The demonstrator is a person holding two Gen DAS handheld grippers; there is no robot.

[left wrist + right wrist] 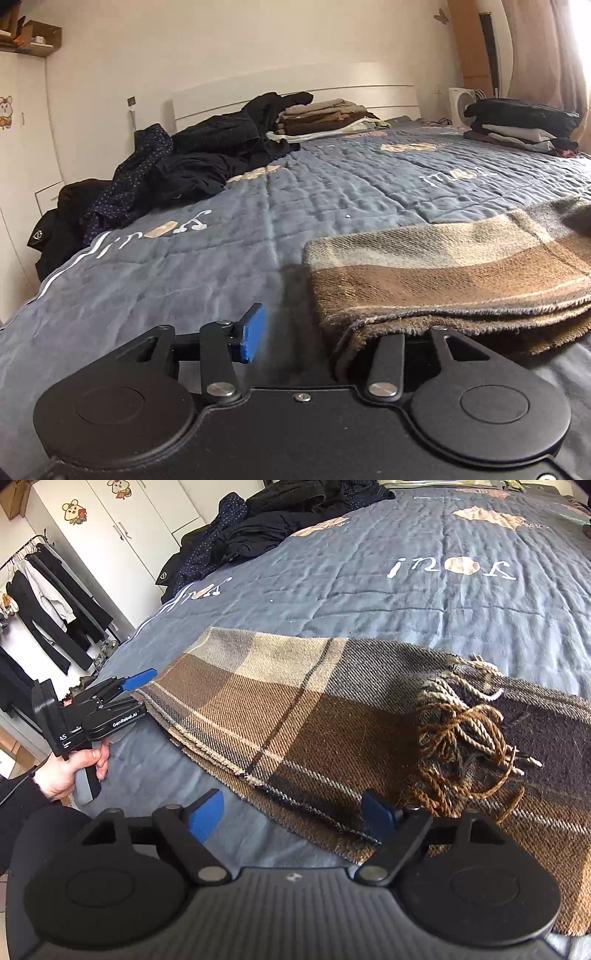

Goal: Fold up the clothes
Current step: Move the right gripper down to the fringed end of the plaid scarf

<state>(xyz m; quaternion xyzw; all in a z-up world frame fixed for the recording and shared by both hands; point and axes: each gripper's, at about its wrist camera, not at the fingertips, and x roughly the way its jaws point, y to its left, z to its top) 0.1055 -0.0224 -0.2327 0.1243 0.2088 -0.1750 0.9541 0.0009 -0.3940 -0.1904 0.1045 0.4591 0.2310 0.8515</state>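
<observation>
Brown-and-beige plaid fringed wool scarf (295, 716) folded in layers, frame centre. My left claw (142, 690) straddling its corner, not pinching; right claw (291, 818) spread. Dark unfolded clothes heap (192, 162) upper left still waiting.

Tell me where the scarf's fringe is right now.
In the right wrist view, the fringe lies on top of the folded plaid scarf toward the picture's right, just beyond the right gripper, on the blue quilt.

"GenRobot.AI" stands on the left tongs (138, 692); the quilt (369, 590) shows upside-down white lettering.
</observation>
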